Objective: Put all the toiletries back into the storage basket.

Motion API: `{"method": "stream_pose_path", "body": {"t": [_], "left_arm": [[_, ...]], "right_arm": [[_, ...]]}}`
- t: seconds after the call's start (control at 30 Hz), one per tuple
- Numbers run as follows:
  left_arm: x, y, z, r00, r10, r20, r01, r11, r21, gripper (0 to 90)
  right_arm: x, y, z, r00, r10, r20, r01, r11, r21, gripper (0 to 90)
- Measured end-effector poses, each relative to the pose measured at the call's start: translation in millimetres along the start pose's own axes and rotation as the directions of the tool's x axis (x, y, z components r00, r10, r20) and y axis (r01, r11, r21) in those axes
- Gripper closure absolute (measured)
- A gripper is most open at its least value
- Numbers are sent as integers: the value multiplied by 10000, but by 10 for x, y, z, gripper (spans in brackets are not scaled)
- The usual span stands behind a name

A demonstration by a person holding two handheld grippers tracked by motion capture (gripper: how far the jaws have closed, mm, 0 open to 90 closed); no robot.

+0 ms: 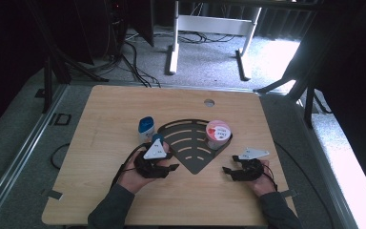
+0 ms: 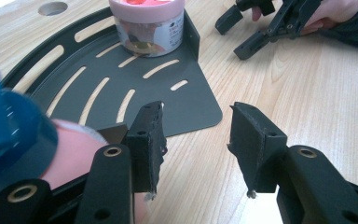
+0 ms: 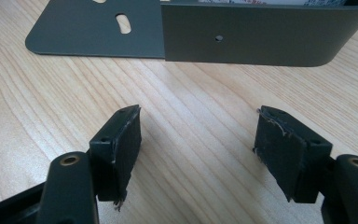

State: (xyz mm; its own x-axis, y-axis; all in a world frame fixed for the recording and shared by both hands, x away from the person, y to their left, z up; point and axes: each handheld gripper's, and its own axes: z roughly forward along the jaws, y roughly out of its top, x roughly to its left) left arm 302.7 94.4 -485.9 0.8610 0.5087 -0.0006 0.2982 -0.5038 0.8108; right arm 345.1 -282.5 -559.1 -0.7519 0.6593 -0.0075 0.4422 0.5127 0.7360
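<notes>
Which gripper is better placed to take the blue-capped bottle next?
Left. The left gripper is open right beside the bottle; the right gripper, also open, sits across the rack, nearer the pink cup.

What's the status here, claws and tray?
Left claw open, empty. Right claw open, empty, facing tray wall. Pink tub upright in dark slotted tray; blue-capped bottle beside tray.

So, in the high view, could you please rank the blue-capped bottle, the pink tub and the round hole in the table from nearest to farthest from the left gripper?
1. Blue-capped bottle, just beyond the left gripper.
2. Pink tub, on the tray's right corner.
3. Round hole, near the table's far edge.
</notes>
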Motion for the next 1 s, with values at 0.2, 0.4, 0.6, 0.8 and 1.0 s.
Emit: {"method": "stream_pose_path", "body": {"t": [0.2,0.4,0.6,0.8,1.0], "left_arm": [[28,-51,-84,10000,22,-66,-21,10000,56,545],[57,-87,-172,10000,-69,-36,69,10000,-48,552],[91,-125,-244,9998,-66,-173,65,10000,-46,565],[130,-169,-319,9987,-216,-453,210,9997,-134,568],[202,-188,-410,9962,-320,-808,298,9991,-290,556]], "right_arm": [[0,0,0,10000,4,-1,-4,10000,-2,311],[-1,0,0,10000,6,-5,-6,10000,-1,311],[-1,0,1,10000,4,-6,-4,10000,-3,310],[-2,0,1,10000,0,-11,0,10000,-6,310],[-3,0,1,10000,-3,-23,3,10000,-2,309]]}}
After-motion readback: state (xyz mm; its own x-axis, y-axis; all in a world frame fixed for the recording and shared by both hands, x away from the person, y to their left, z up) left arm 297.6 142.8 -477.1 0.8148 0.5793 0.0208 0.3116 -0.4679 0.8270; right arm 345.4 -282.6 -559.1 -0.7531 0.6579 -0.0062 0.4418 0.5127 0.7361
